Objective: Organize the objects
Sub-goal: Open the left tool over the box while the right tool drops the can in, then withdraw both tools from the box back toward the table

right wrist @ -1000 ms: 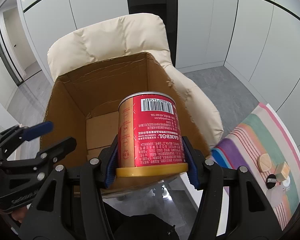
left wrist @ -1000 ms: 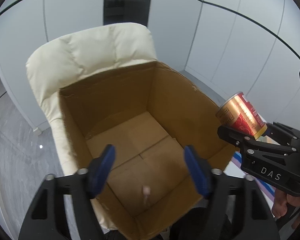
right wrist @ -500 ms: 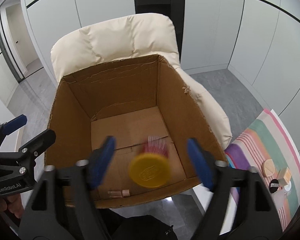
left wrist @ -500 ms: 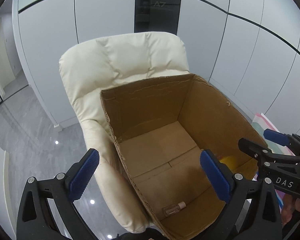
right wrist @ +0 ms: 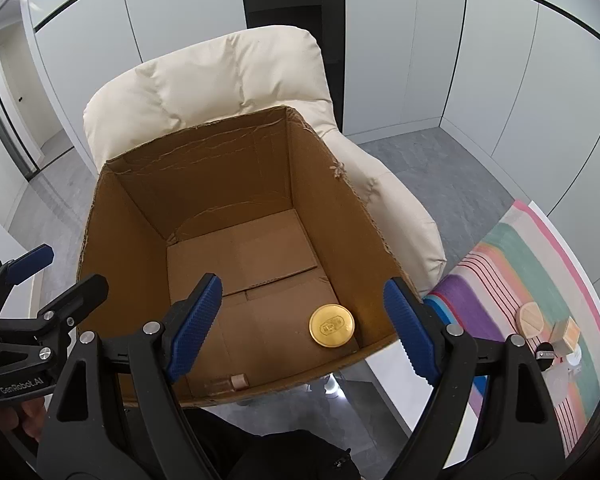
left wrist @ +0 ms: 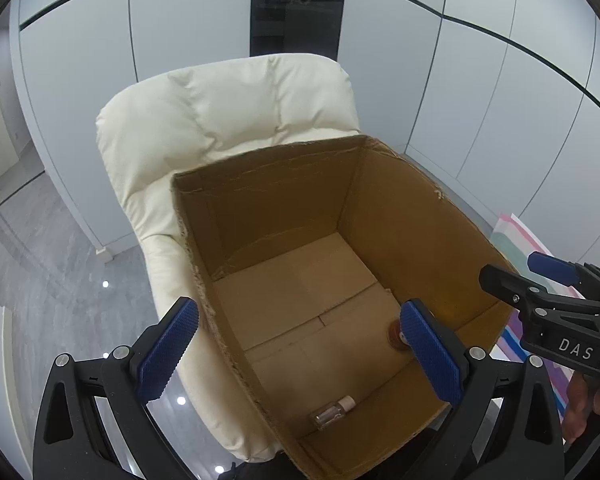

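An open cardboard box (right wrist: 132,216) (left wrist: 400,200) sits on a cream padded chair (right wrist: 220,76) (left wrist: 228,116). A red can with a gold lid (right wrist: 331,325) stands upright on the box floor near the right wall; in the left wrist view the can (left wrist: 394,334) is mostly hidden behind a finger. A small clear bottle with a tan cap (left wrist: 333,412) (right wrist: 228,382) lies on the box floor at the near wall. My right gripper (right wrist: 300,324) is open and empty above the box's near edge. My left gripper (left wrist: 296,356) is open and empty above the box's left side.
A striped cloth (right wrist: 532,272) (left wrist: 516,236) covers a surface at the right, with small wooden pieces (right wrist: 532,320) and a black object (right wrist: 545,354) on it. Grey floor (right wrist: 440,168) and white wall panels (right wrist: 500,60) surround the chair.
My right gripper opened and let go of the red can, which dropped into the box and now stands on its floor. My left gripper opened wider and drew back to the left.
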A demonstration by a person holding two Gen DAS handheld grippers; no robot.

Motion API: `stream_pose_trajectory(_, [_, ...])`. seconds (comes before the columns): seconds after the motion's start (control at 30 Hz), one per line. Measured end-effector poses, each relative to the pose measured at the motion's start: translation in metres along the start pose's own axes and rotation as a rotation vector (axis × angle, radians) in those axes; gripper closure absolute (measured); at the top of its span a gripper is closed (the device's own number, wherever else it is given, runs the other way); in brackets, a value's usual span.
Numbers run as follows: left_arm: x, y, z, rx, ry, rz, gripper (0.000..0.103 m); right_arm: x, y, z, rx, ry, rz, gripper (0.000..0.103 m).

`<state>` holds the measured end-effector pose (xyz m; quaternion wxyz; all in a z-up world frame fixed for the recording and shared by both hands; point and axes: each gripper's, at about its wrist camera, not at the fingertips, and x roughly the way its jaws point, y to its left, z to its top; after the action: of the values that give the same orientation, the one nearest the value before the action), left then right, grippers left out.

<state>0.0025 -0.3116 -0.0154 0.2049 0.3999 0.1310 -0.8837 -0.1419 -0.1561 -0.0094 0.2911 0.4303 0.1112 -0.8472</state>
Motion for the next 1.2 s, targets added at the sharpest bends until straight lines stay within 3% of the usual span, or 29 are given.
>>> stream_pose_trajectory(0.27, [0.005,-0.015,0.002,0.017,0.013,-0.026,0.001,-0.008,-0.018,-0.006,0.023,-0.010,-0.023,0.017])
stream_pose_trajectory(0.37, [0.006,-0.025,0.002,0.033,0.013,-0.021,0.001,-0.012,-0.029,-0.008,0.046,-0.021,-0.049,0.005])
stream_pose_trajectory(0.6, [0.009,-0.052,0.001,0.072,0.017,-0.046,0.001,-0.021,-0.055,-0.016,0.083,-0.027,-0.095,0.005])
stream_pose_trajectory(0.7, [0.010,-0.065,0.001,0.097,0.019,-0.061,0.001,-0.026,-0.067,-0.021,0.100,-0.034,-0.118,0.000])
stream_pose_trajectory(1.2, [0.013,-0.128,0.000,0.169,0.029,-0.148,0.001,-0.053,-0.129,-0.048,0.186,-0.048,-0.195,0.000])
